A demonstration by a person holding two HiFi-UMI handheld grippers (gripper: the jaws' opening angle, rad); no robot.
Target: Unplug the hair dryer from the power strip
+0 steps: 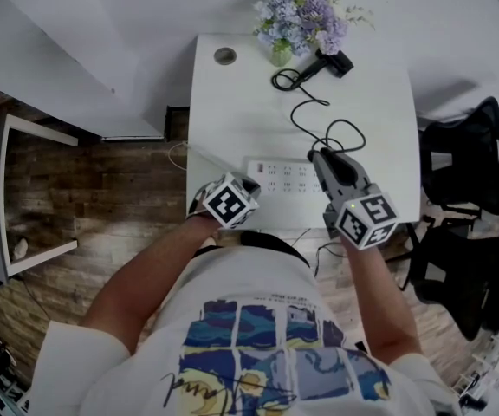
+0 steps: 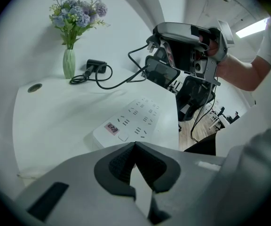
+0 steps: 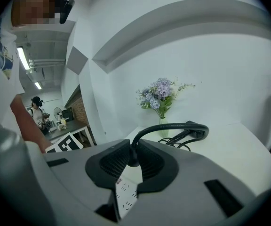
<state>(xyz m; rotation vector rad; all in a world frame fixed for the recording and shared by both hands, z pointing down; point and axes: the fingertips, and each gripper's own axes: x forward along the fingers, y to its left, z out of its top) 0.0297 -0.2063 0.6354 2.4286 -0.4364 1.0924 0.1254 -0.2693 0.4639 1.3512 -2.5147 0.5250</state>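
The white power strip [image 1: 284, 180] lies flat on the white table [image 1: 232, 111], also seen ahead of my left gripper [image 2: 134, 147] as the power strip [image 2: 131, 120]. My left gripper [image 1: 251, 184] is shut with nothing between its pads, its tip at the strip's left end. My right gripper [image 1: 318, 156] is shut on the hair dryer's black plug [image 2: 150, 44], held in the air above the strip, clear of the sockets. In the right gripper view the black cord [image 3: 173, 128] arcs from my right gripper [image 3: 133, 157] to the black hair dryer [image 1: 331, 63] at the table's back.
A vase of purple flowers [image 1: 301, 11] stands at the back edge beside the dryer. A round cable hole [image 1: 225, 55] is at the back left corner. Black office chairs [image 1: 466, 189] stand to the right of the table. Wooden floor and a white shelf lie left.
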